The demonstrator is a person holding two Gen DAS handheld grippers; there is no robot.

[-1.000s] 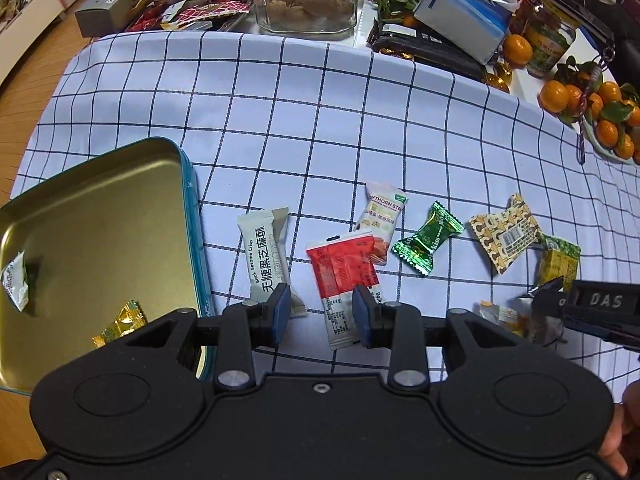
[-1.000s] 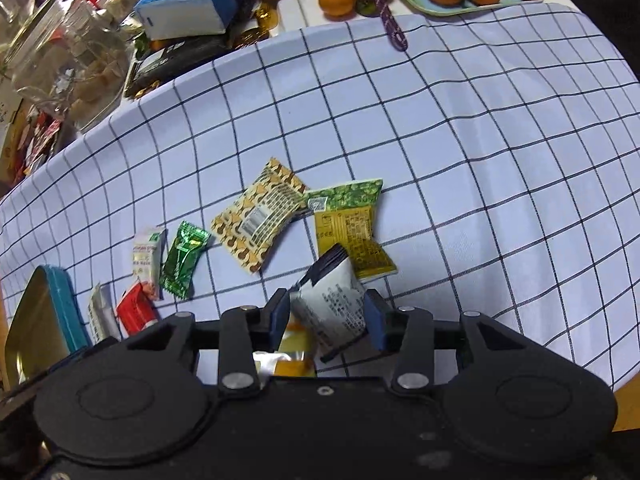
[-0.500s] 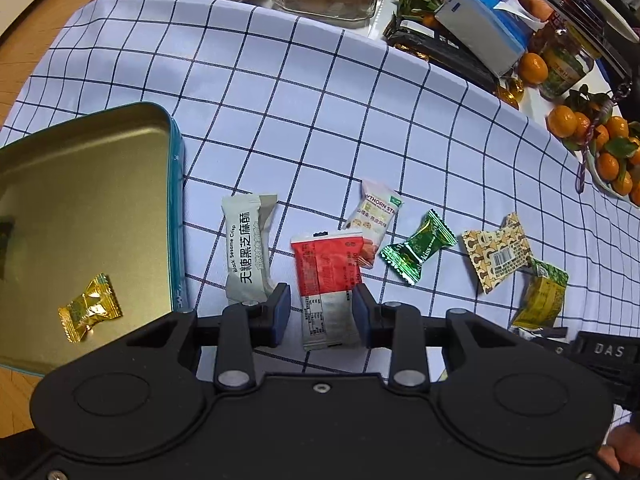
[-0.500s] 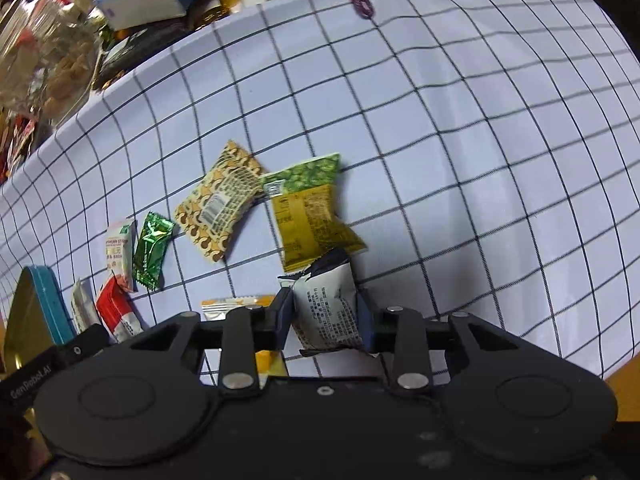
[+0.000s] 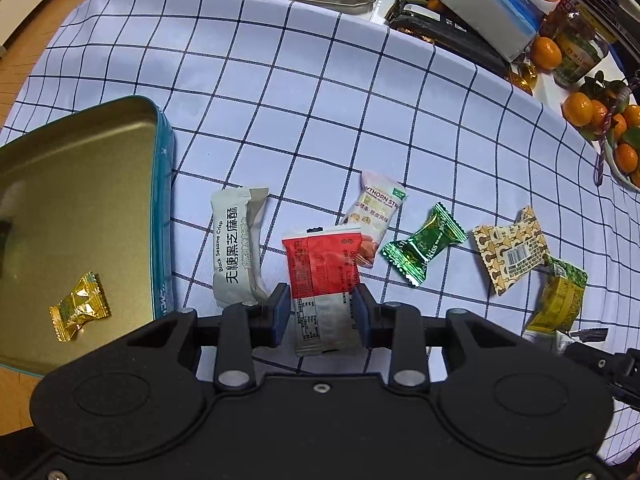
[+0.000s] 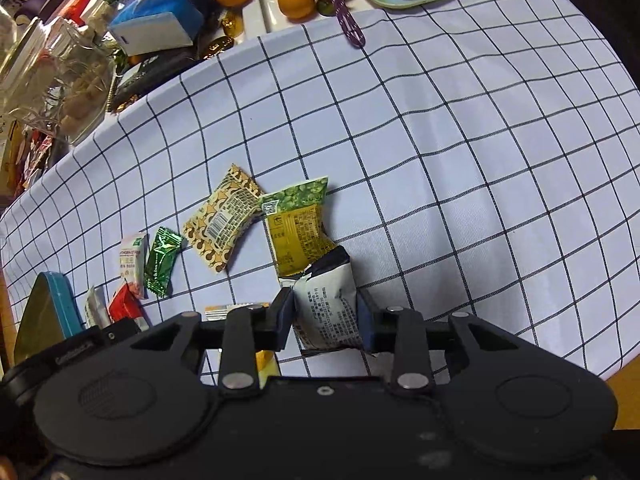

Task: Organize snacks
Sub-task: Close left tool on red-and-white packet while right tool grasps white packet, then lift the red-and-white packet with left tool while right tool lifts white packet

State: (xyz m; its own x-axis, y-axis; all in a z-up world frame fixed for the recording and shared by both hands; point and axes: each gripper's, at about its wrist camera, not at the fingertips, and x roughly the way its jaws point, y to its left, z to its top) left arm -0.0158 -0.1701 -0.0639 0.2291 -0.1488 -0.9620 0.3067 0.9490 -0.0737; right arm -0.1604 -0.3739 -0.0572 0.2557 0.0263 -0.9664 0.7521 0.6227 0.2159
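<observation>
You are mid-collection: the snacks are strewn over the checked tablecloth (image 5: 360, 92), and the open gold tin (image 5: 72, 208) at the near left holds only one gold-wrapped candy (image 5: 79, 307) so far.

Your right gripper (image 6: 325, 320) is clenched on a grey-white packet (image 6: 328, 304); its jaws have just been closing, with that packet between them. Next, I judge, you carry it leftward to the tin and let go over the open tray.

Your left gripper (image 5: 320, 314) straddles the red-and-white packet (image 5: 322, 280), jaws released; the pads flank it, but I see no squeeze on the wrapper. Close there before lifting.

In the way: your left gripper sits between the right one and the tin, so the two may crowd each other. A yellow-and-green packet (image 6: 298, 232) touches the held packet's far end and could drag along.

Still to gather, from left to right: the grey sesame crisp bar (image 5: 234, 248), the hawthorn stick packet (image 5: 376, 216), the green foil candy (image 5: 424, 246) and the patterned tan packet (image 5: 510, 248).
</observation>
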